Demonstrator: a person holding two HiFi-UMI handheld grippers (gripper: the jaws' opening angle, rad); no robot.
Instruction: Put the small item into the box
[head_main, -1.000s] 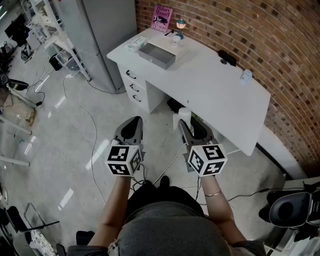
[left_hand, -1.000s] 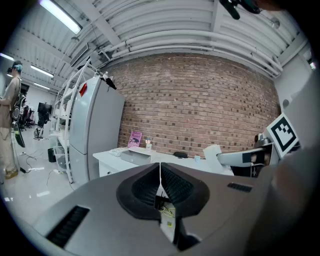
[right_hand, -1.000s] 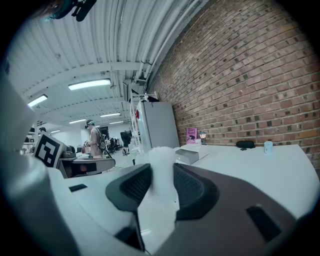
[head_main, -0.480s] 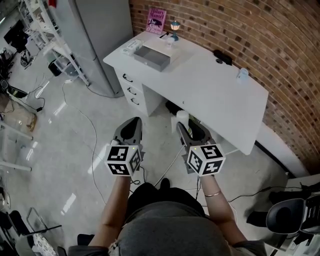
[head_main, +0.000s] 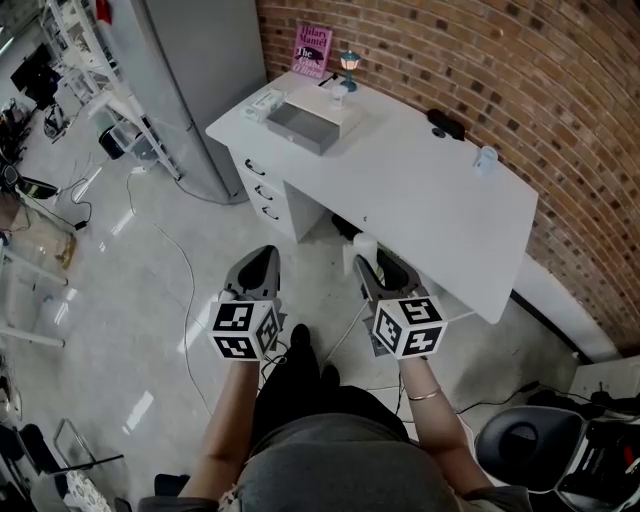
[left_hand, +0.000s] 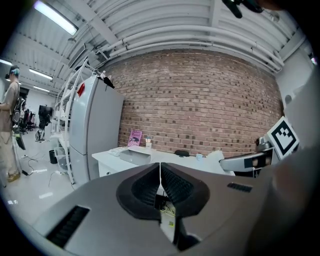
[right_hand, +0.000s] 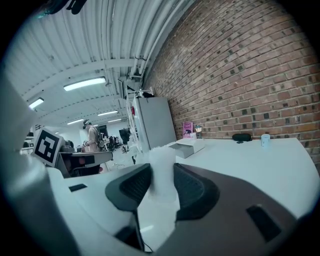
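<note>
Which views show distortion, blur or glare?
Left gripper view: heavy fisheye, black corners, brick wall bowed. Right gripper view: same fisheye; white item between the jaws is out of focus. Head view: sharp, light reflections on the glossy floor.

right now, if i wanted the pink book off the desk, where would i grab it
Probably its top edge, coming from above with the empty left tongs. The pink book stands upright against the brick wall, so its back is blocked, and the grey box lies in front of it.
</note>
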